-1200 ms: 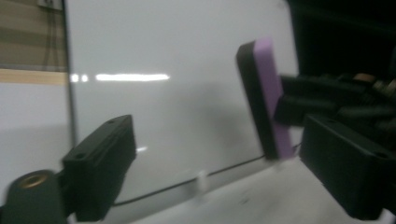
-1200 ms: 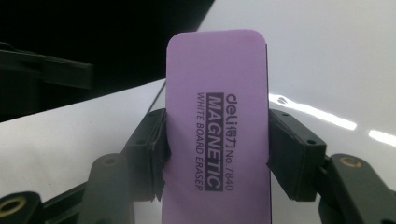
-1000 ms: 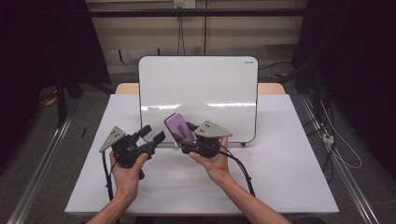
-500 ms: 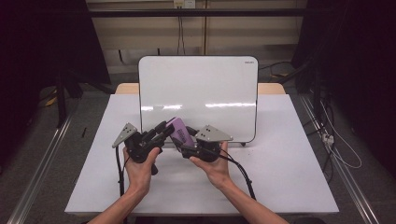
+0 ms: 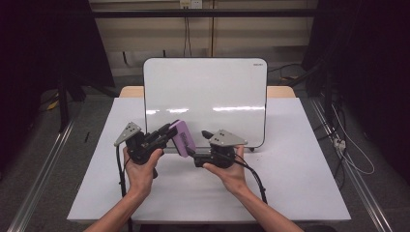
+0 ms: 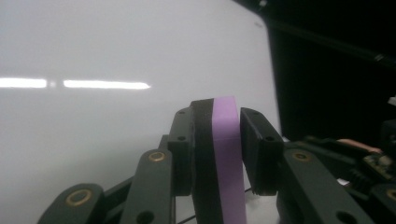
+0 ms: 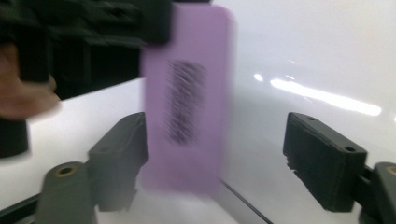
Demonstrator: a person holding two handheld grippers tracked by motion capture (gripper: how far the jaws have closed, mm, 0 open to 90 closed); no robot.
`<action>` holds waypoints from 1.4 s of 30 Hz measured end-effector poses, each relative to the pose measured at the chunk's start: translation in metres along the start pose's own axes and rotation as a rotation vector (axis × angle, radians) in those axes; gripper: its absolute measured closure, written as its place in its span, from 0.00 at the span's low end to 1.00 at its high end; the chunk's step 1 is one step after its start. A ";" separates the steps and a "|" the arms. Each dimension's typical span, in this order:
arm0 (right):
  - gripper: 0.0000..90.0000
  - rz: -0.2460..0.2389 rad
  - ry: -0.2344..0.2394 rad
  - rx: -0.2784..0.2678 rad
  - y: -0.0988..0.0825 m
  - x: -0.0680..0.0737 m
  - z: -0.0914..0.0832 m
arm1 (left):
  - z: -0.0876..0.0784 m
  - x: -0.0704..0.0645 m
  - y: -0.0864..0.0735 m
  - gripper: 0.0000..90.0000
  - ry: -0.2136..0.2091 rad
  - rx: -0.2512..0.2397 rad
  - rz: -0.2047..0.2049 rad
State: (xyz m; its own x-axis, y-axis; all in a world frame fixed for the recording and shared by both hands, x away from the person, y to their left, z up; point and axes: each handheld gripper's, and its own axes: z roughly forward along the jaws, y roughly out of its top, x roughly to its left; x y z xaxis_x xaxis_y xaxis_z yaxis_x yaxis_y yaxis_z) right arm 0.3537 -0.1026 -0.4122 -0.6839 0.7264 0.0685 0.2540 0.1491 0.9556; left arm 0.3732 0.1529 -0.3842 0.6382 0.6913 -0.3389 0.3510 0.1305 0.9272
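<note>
A purple whiteboard eraser [image 5: 181, 137] with a black felt side hangs in the air in front of the whiteboard. My left gripper [image 5: 169, 131] has just been closing and now stands shut on it. In the left gripper view both pads clamp the eraser [image 6: 227, 154] edge-on, where the left gripper [image 6: 219, 119] meets it. My right gripper [image 5: 199, 144] has just been opening. In the right gripper view the blurred eraser [image 7: 187, 102] stands between the spread jaws of the right gripper [image 7: 219, 144], close to the left pad and well clear of the right one.
A white whiteboard [image 5: 205, 96] stands upright at the back of the white table [image 5: 300, 183], just behind both grippers. Cables trail from each gripper toward the table's near edge. Dark floor and metal rails lie to either side.
My left gripper came in from the left and closed on the eraser's upper end. The right gripper, which had been holding the eraser, spread its jaws.
</note>
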 end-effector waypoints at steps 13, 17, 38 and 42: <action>0.17 0.028 -0.227 0.110 -0.033 -0.064 -0.083 | -0.002 0.005 0.037 0.76 0.279 0.228 0.350; 0.16 0.032 -0.269 0.129 -0.040 -0.072 -0.101 | 0.015 -0.002 0.039 0.76 0.356 0.331 0.443; 0.16 0.032 -0.316 0.129 -0.047 -0.082 -0.123 | 0.058 -0.012 0.014 0.72 0.417 0.443 0.613; 0.16 0.042 -0.323 0.125 -0.047 -0.083 -0.124 | 0.058 -0.016 0.008 0.69 0.425 0.428 0.659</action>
State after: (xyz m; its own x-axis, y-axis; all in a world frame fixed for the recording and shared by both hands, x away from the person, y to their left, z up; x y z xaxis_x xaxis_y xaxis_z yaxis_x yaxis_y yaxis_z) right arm 0.3135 -0.2532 -0.4273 -0.4248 0.9053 -0.0064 0.3726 0.1812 0.9101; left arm 0.4060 0.1017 -0.3809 0.5225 0.7483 0.4087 0.2829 -0.6044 0.7448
